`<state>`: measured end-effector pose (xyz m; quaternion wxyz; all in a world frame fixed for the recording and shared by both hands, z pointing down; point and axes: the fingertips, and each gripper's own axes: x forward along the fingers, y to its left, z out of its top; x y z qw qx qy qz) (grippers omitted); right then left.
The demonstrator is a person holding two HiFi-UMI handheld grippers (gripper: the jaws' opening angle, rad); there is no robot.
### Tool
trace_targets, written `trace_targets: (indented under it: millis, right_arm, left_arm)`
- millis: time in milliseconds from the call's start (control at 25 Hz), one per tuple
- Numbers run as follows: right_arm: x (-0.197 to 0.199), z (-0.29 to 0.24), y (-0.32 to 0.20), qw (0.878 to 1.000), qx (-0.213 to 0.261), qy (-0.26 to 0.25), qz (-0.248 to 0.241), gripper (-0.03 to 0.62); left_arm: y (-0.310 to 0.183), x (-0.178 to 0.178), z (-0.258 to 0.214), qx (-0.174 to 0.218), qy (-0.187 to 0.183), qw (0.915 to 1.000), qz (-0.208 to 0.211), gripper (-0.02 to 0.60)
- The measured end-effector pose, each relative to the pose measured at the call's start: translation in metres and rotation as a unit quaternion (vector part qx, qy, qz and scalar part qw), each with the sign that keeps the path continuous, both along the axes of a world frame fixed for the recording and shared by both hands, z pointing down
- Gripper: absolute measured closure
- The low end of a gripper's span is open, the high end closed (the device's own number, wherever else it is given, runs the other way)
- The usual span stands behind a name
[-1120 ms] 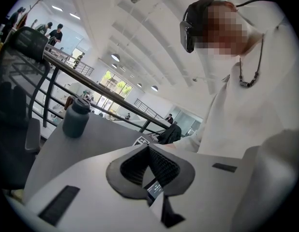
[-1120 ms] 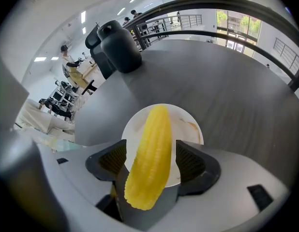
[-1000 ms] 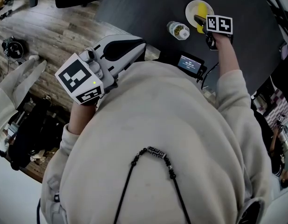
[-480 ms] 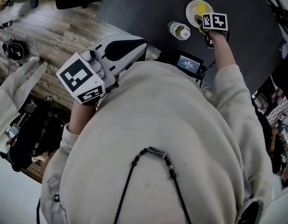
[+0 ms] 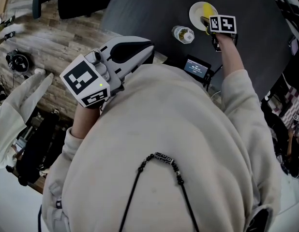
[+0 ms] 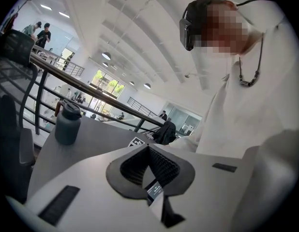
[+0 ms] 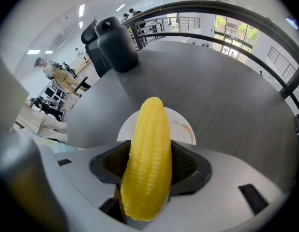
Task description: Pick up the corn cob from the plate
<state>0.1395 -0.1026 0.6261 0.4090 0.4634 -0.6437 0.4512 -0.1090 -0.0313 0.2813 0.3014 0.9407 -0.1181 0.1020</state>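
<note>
A yellow corn cob (image 7: 147, 158) lies over a small white plate (image 7: 184, 127) on the dark table. My right gripper (image 7: 148, 163) points steeply down at it. Its jaws have just been closing, with the cob between them and both dark pads against its sides. In the head view the cob (image 5: 206, 14) and plate (image 5: 197, 11) sit at the far side of the table, partly hidden by the right gripper (image 5: 211, 27). My left gripper (image 5: 147, 50) hangs close to my chest, away from the plate, jaws together and empty, as the left gripper view (image 6: 148, 151) also shows.
A clear plastic bottle (image 5: 183, 34) stands left of the plate. A small device with a lit screen (image 5: 196, 66) lies at the table's near edge. A dark flask (image 7: 115, 42) stands farther back on the table. Headphones (image 5: 16, 60) lie on the wood floor at left.
The right gripper has shifted slightly left, over the cob on the plate. The left gripper has stayed in place.
</note>
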Motion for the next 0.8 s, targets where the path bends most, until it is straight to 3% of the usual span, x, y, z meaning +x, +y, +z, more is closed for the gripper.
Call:
trace_targets:
  millis: [360,600,800]
  right_arm:
    - [0.016,-0.097,-0.009,0.988,0.124,-0.061,0.062,0.344]
    - [0.044,-0.177,0.020,0.964,0.242,-0.079,0.077,0.344]
    - [0.045,-0.245,0.054,0.933,0.324,-0.109,0.112,0.344]
  left_arm:
    - [-0.014,0.029,-0.010,0.048,0.027,0.9947,0.087,0.577]
    - [-0.006,0.072,-0.004,0.095,0.044,0.9830,0.151,0.577]
    - [0.000,0.095,-0.004,0.117,0.057,0.9712,0.200,0.577]
